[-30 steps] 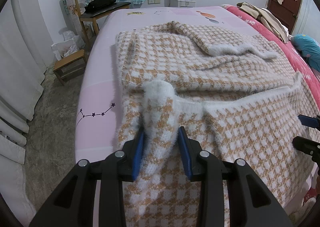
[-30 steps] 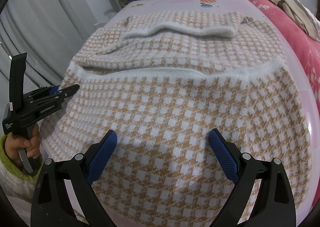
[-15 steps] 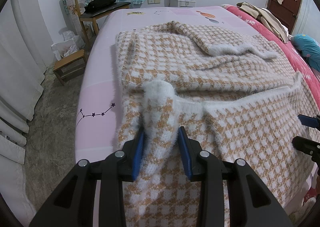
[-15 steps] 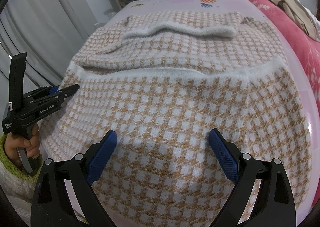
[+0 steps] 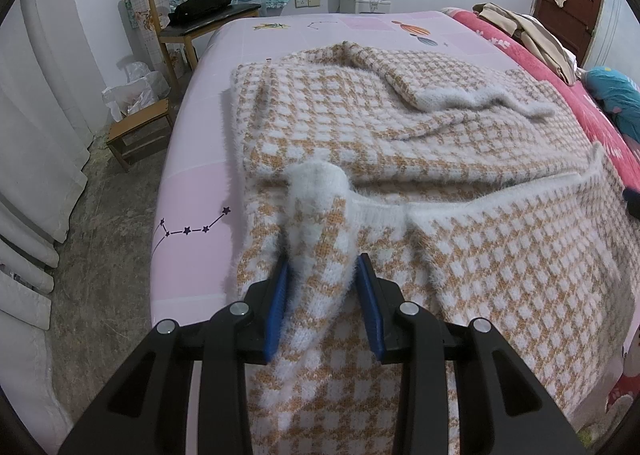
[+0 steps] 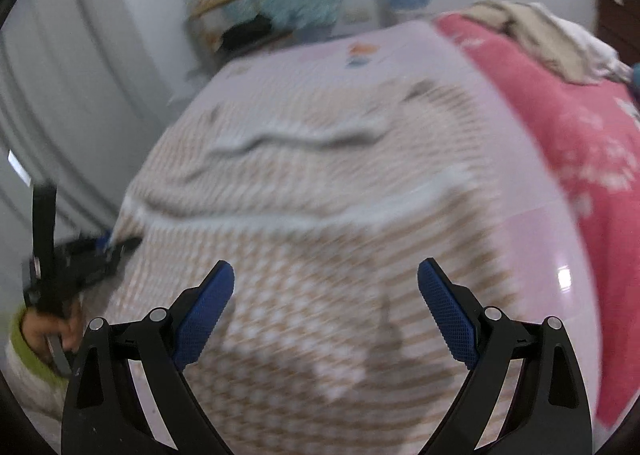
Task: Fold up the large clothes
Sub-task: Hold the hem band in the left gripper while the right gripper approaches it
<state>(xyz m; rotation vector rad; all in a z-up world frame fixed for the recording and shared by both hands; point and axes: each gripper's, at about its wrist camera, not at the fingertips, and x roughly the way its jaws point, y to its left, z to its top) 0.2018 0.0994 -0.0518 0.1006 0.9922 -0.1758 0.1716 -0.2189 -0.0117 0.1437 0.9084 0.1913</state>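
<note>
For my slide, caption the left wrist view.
Left gripper pinches a bunched fold of the checked knit sweater lying on the pink bed.

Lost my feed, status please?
Left gripper shut on sweater hem corner. Right gripper open above it, blurred. Nothing blocking on the bed.

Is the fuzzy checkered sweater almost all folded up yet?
Partly. A sleeve already lies folded across the sweater, and its bottom part is turned up over the middle. The left tool pinches a fluffy corner of the sweater; the right tool is open, holding nothing. It remains a wide shape on the bed, so more folds remain.
</note>
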